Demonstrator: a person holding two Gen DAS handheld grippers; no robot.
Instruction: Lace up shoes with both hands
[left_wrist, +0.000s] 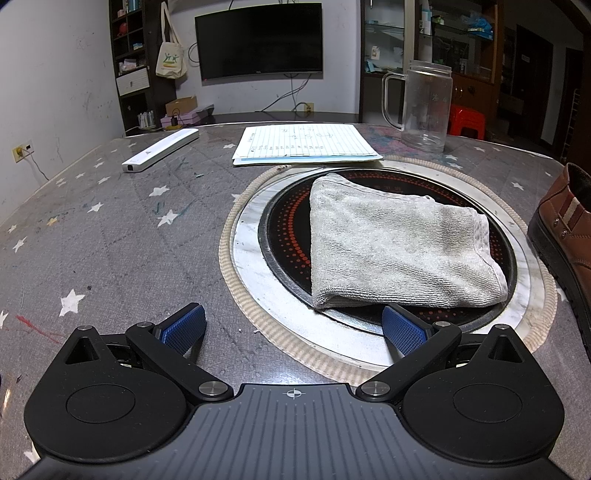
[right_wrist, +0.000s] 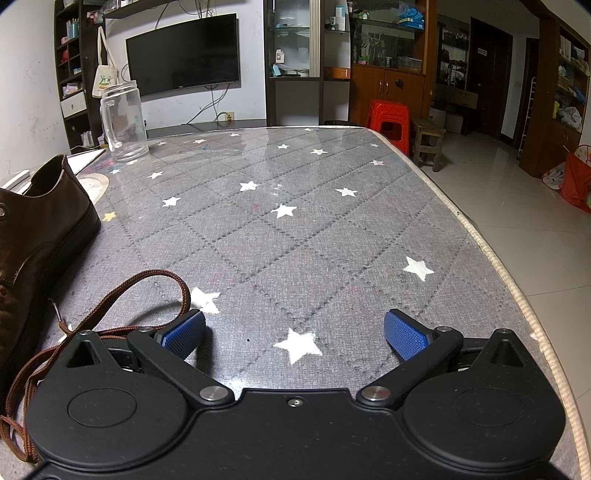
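A grey star-printed table under a clear cover fills both views, with a dark television on the far wall. The left gripper and right gripper both gape wide, holding nothing. The brown shoe stands at the right gripper's left, its lace looped loose on the table beside a folded towel.

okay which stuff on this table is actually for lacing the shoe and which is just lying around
For the job: brown shoe; brown shoelace, loose on the table; both open grippers, left, right.

Lying about: grey towel; clear jug; lined paper; white remote.
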